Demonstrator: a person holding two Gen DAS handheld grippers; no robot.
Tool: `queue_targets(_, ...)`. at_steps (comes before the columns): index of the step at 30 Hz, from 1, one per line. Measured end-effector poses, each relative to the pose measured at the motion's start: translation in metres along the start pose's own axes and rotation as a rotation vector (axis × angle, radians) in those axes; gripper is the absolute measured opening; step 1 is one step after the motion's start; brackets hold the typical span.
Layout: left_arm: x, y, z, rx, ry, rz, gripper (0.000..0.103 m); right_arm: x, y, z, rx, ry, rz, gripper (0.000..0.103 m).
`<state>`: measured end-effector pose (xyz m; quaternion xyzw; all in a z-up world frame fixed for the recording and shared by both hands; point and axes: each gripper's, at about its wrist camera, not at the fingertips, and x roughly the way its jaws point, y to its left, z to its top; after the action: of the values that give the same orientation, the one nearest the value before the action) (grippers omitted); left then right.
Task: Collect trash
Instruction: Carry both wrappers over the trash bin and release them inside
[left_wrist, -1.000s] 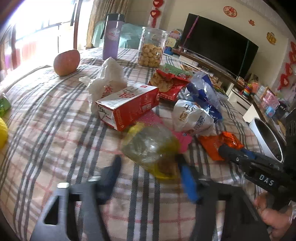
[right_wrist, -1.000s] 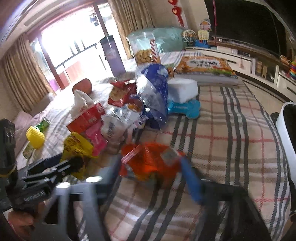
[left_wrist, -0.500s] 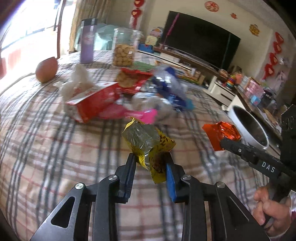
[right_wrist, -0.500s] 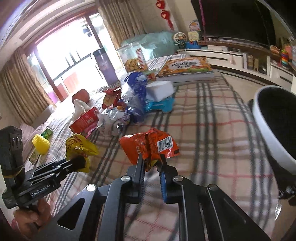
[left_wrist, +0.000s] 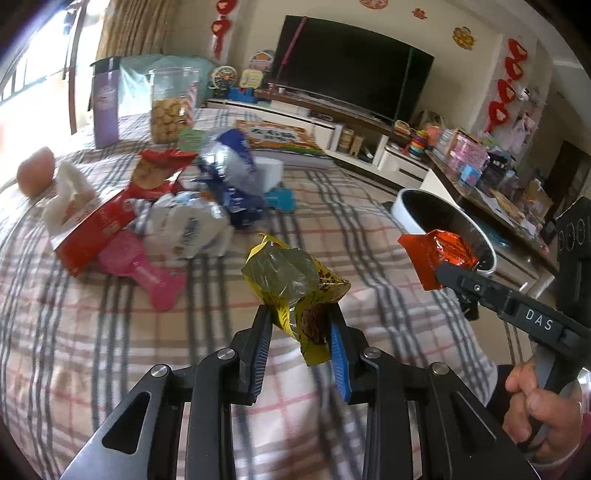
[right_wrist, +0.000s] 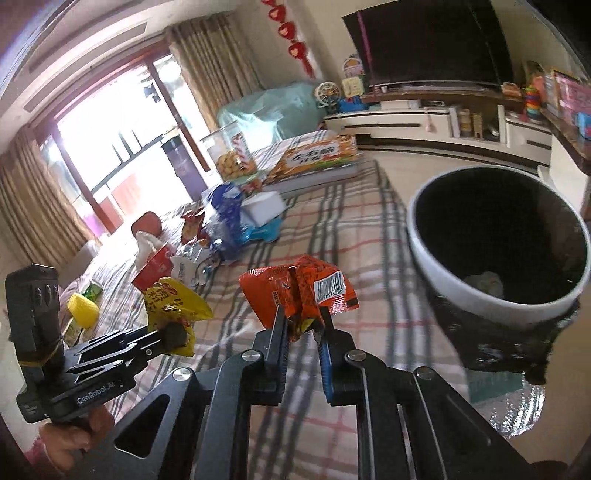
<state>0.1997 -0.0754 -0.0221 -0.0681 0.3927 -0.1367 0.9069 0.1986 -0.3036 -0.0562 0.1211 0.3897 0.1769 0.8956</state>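
**Trash wrappers lifted, bin next**

Trash here means two snack wrappers, both already off the table and on their way to the waste bin (right_wrist: 498, 236). That bin is the largest thing in play: a round white-rimmed tub with a dark inside, standing just past the table's far-right edge, its mouth open and facing up. Something pale lies at its bottom.

The plaid-covered table (left_wrist: 92, 332) stretches away from the bin. On it, well apart from the bin, a heap of things remains: a red tissue box (left_wrist: 92, 229), a blue-and-white bag (left_wrist: 236, 173), a white crumpled bag (left_wrist: 188, 229) and a pink flat piece (left_wrist: 144, 266).

The right gripper (right_wrist: 301, 325) is clamped on the orange wrapper (right_wrist: 299, 288), which hangs in the air near the bin's rim, not yet over its mouth. The left gripper (left_wrist: 299, 325) grasps the yellow wrapper (left_wrist: 291, 277), farther from the bin than the orange one and above bare cloth. Both sets of jaws have just been closing, each with its wrapper between them.

My reading is that pickup is done and the carry is in hand. Next, each wrapper needs to come over the bin's opening, orange first as it is nearer, before the fingers let go. Released short of the rim, a light wrapper could flutter onto the table or floor.
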Motion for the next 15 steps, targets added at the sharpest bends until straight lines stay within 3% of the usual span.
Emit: queue_targets(15, 0.03, -0.057, 0.024, 0.095, 0.017, -0.066, 0.029, -0.035, -0.047, 0.006, 0.068, -0.051, -0.08, 0.014)
